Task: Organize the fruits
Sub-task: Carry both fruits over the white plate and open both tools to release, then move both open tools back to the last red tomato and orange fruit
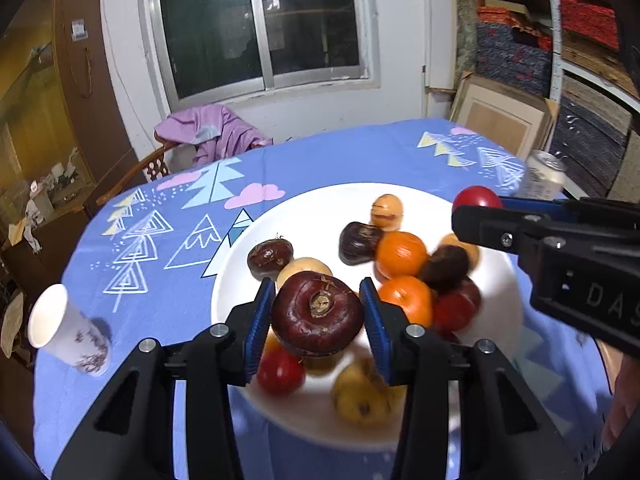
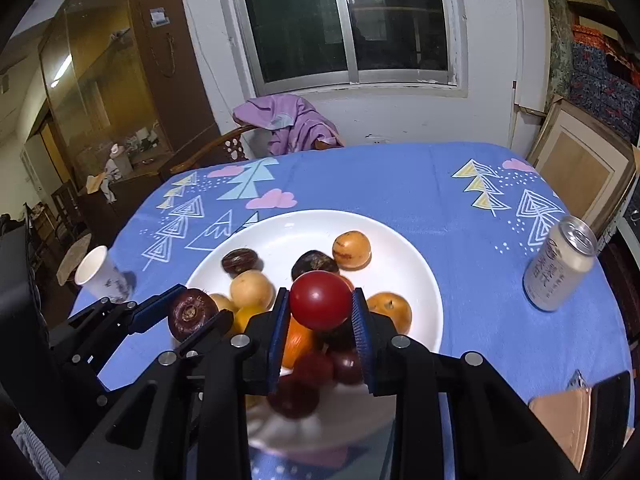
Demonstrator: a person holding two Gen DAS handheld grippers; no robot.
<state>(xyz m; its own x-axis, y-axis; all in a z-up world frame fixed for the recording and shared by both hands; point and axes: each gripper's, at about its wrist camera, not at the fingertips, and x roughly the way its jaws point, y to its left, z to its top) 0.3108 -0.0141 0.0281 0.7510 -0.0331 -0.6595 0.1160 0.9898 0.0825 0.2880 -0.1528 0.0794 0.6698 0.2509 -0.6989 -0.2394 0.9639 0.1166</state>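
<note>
In the lower centre of the left wrist view, a dark maroon fruit [image 1: 317, 314] with a dry brown stem scar is pinched between the blue pads of the left tool [image 1: 318, 312]. It is held above the white plate [image 1: 256, 248], clear of the pile, presumably so that it can be carried to its own group without the others being disturbed. In the lower centre of the right wrist view, a smooth red fruit [image 2: 320, 300] is clamped in the same way by the right tool [image 2: 320, 306], also lifted over the plate. Both tools are seen in each other's views: the right one enters from the right edge of the left view, the left one from the lower left of the right view.

The remaining fruits lie mixed on the plate, near the middle of the blue patterned bench [image 2: 400, 184]. About two more dark brown ones, three or four tan or yellow ones, two oranges and two or three red ones can be counted; an exact tally is prevented by motion blur and overlap at the near rim. By this judgement, sorting by kind is barely begun.

One paper cup [image 1: 66, 330] stands at the left of the frame, and one drink can [image 2: 560, 264] at the right. Both are well apart from the plate.
</note>
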